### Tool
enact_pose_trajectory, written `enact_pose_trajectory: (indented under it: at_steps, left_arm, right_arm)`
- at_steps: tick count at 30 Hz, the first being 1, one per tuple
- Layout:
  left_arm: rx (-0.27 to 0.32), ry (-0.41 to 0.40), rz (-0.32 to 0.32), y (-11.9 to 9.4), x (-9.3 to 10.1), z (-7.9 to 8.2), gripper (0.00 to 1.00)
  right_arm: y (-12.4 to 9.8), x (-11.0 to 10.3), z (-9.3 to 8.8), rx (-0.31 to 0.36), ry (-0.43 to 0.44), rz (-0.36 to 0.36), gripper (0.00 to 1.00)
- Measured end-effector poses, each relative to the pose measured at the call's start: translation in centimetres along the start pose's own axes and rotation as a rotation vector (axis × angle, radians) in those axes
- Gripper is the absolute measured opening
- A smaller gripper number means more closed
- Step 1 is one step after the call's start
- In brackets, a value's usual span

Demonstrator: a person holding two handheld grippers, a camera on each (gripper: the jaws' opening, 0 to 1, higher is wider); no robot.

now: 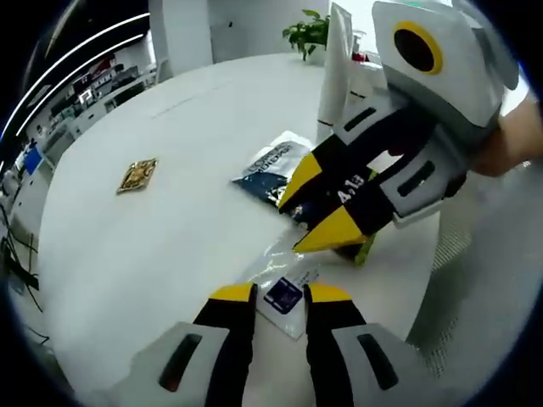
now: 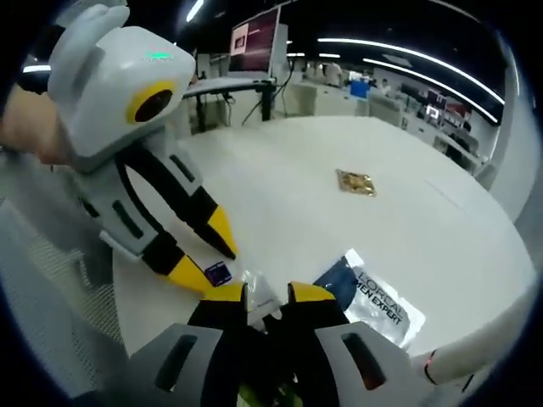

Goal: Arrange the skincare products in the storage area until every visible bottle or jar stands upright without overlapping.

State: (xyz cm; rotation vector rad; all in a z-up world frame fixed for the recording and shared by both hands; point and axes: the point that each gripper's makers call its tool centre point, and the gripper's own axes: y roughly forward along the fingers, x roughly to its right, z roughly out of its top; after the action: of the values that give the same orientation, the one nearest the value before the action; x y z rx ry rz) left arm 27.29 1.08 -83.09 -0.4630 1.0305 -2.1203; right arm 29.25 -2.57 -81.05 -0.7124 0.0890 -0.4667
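On the white round table (image 1: 127, 254) lies a clear sachet with a blue label (image 1: 284, 295), its near corner between the tips of my left gripper (image 1: 280, 293), whose jaws stand apart and do not pinch it. My right gripper (image 1: 310, 212) reaches in from the upper right, tips just above the sachet's far end. A green item (image 1: 362, 250) pokes out under its nearer jaw. In the right gripper view the green item (image 2: 263, 393) sits deep between the jaws of the right gripper (image 2: 267, 293), and the left gripper (image 2: 205, 251) hovers over the blue label (image 2: 218, 273).
A dark blue sachet (image 1: 270, 165) (image 2: 373, 298) lies flat just past the grippers. A white tube (image 1: 338, 72) stands upright behind it. A gold packet (image 1: 137, 175) (image 2: 355, 181) lies alone farther out. A potted plant (image 1: 310, 32) stands at the far edge. A person's hand (image 1: 517, 140) holds the right gripper.
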Motion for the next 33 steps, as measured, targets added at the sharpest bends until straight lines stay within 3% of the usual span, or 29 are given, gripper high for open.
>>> enact_pose_trajectory:
  at_steps: [17,33]
  left_arm:
    - [0.003,0.004,0.002,0.0,0.7,0.5,0.21]
    - [-0.015,0.032,0.004,-0.2,0.3,0.0,0.21]
  right_arm:
    - [-3.3,1.1,-0.5,0.022,0.057,-0.048,0.19]
    - [-4.3,0.8,-0.3,0.025,0.077,-0.053,0.19]
